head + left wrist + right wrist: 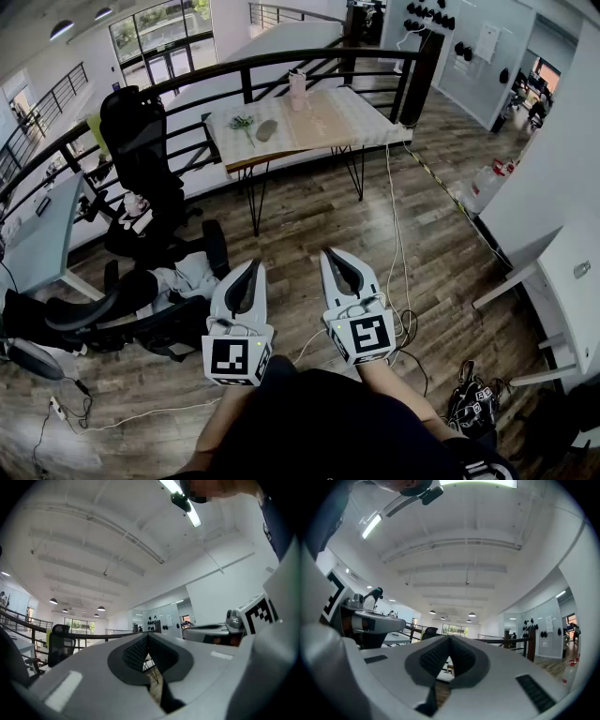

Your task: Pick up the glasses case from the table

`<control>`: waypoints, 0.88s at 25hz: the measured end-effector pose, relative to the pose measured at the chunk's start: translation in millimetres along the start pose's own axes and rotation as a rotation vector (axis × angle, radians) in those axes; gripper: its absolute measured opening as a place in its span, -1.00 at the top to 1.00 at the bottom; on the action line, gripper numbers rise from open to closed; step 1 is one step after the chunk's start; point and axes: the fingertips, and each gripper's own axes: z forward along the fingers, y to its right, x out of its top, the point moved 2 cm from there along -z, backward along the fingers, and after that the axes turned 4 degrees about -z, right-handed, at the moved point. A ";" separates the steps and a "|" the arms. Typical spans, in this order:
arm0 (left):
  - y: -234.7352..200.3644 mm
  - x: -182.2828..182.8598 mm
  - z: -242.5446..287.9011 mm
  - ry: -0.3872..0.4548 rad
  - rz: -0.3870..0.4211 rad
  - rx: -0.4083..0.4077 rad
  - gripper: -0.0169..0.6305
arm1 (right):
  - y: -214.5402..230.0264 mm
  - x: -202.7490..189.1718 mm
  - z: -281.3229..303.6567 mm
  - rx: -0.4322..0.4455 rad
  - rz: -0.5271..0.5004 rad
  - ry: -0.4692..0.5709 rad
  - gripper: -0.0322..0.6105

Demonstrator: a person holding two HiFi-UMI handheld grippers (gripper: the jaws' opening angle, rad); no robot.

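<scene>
distant glasses case [266,130], small, details unclear

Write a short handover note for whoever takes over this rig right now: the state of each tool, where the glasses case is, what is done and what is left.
Left tool: shut and empty, held over the wood floor, well short of the table.
Right tool: shut and empty, beside the left one.
Glasses case: grey oval lying on the table next to a green sprig. A pink cup stands farther back.
Done: nothing, the case is untouched.
Left: walk up to the table, open one tool, close it on the case and lift.
</scene>
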 end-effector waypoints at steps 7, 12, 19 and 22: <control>9.3 -5.8 8.8 -0.010 -0.013 -0.007 0.91 | 11.5 -2.5 2.8 0.014 0.076 0.011 0.87; -3.6 -30.8 27.5 -0.039 -0.054 -0.030 0.91 | 8.1 -23.3 23.2 0.034 0.075 -0.020 0.87; -34.9 -65.0 108.5 -0.076 -0.098 -0.075 0.61 | 45.6 -54.6 84.1 0.017 0.056 -0.064 0.87; -52.4 -72.8 153.7 -0.080 -0.102 -0.095 0.55 | 68.6 -64.5 125.4 0.008 0.056 -0.094 0.87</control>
